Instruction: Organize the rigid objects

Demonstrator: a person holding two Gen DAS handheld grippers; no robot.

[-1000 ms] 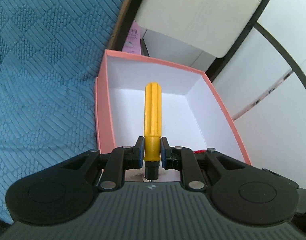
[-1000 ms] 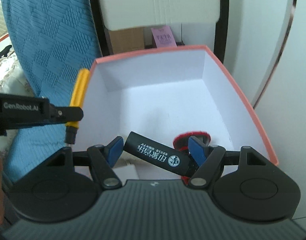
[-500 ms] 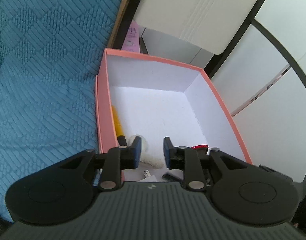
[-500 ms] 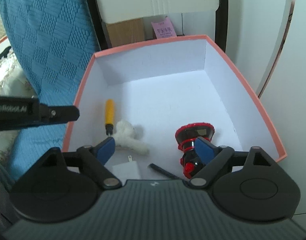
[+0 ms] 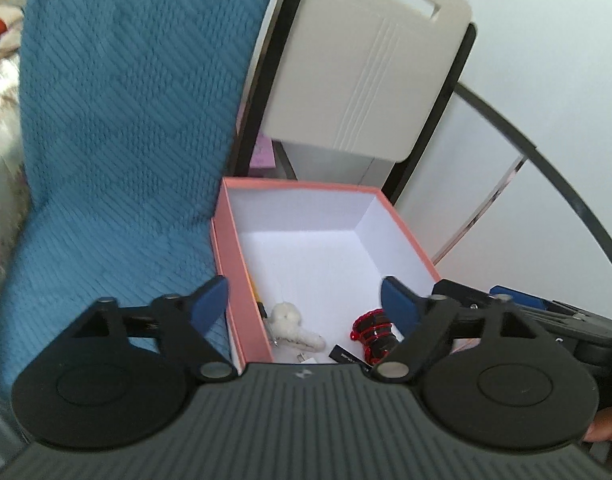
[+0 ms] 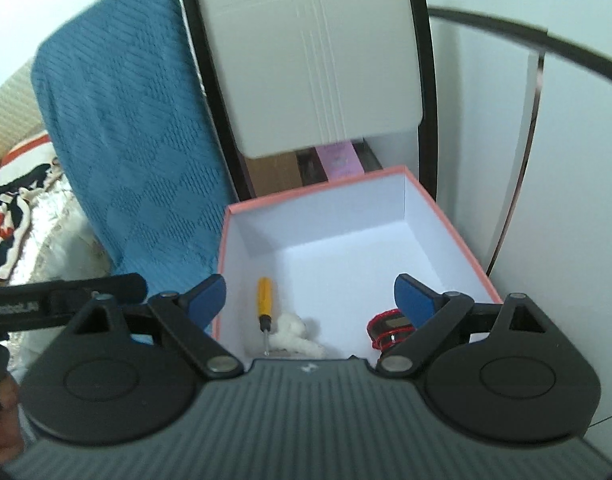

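A pink box with a white inside [image 5: 241,280] [image 6: 458,232] stands below both grippers. In it lie a yellow-handled screwdriver [image 6: 264,296], a white plush toy [image 5: 293,320] [image 6: 293,330], a red and black object [image 5: 376,330] [image 6: 388,326], a black strip with print [image 5: 346,354] and a small white plug [image 5: 308,359]. My left gripper [image 5: 303,306] is open and empty, raised above the box's near end. My right gripper [image 6: 310,298] is open and empty, also raised above the near end.
A blue textured blanket [image 5: 117,132] [image 6: 133,152] hangs left of the box. A beige chair back with a black frame [image 5: 366,80] [image 6: 314,60] stands behind it. White cabinet panels [image 5: 486,208] are on the right. Patterned bedding [image 6: 13,200] lies far left.
The left gripper let go of the screwdriver and the right let go of the black strip; both lie in the box. Both grippers have opened wide and pulled up and back.
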